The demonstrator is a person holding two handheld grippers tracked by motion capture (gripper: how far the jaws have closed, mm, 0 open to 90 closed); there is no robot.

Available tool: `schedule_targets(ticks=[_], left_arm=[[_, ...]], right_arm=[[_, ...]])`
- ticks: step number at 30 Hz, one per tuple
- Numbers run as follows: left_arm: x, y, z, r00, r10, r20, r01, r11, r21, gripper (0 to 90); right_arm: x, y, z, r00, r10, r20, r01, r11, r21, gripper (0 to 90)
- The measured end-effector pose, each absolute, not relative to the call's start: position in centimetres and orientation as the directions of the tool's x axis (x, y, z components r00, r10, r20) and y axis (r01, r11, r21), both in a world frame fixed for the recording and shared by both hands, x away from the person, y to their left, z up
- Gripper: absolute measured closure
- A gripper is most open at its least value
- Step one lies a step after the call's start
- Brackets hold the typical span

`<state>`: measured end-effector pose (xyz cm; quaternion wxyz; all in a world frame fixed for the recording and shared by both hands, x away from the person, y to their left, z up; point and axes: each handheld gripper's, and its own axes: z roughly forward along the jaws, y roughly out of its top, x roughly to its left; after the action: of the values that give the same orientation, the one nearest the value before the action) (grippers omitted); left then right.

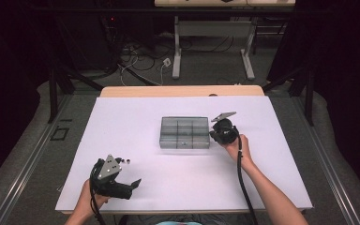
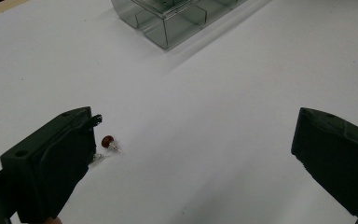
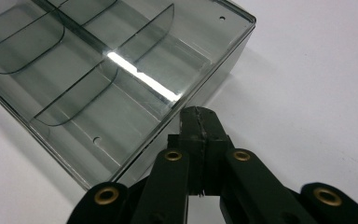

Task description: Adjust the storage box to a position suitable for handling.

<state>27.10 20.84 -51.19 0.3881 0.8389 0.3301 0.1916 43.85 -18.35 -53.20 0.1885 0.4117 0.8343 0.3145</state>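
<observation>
The clear box (image 3: 98,79) sits mid-bench (image 1: 136,187); the right gripper (image 3: 200,122), jaws pressed together, has its tips at the box's edge. The left gripper (image 2: 191,154) rests spread, a red pin (image 2: 108,142) beside its left jaw, other small bits there too blurred to make out.

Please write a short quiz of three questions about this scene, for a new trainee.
1. True or false: the right gripper has its jaws shut.
2. What small red thing lies beside the left gripper?
3. The box stands: A) at the table's left edge, B) near its middle, C) on the floor.

Key: 1 true. 2 a red pin. 3 B.
</observation>
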Motion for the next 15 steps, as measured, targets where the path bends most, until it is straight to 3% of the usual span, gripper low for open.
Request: schedule_targets(ticks=[15], left_arm=[[27.03,20.97,-51.13,0.706,0.706,0.063,0.405,-0.476,0.781,0.0]], right_arm=[[43.82,-18.12,-52.67,-0.583,0.810,-0.067,0.566,0.465,0.681,90.0]])
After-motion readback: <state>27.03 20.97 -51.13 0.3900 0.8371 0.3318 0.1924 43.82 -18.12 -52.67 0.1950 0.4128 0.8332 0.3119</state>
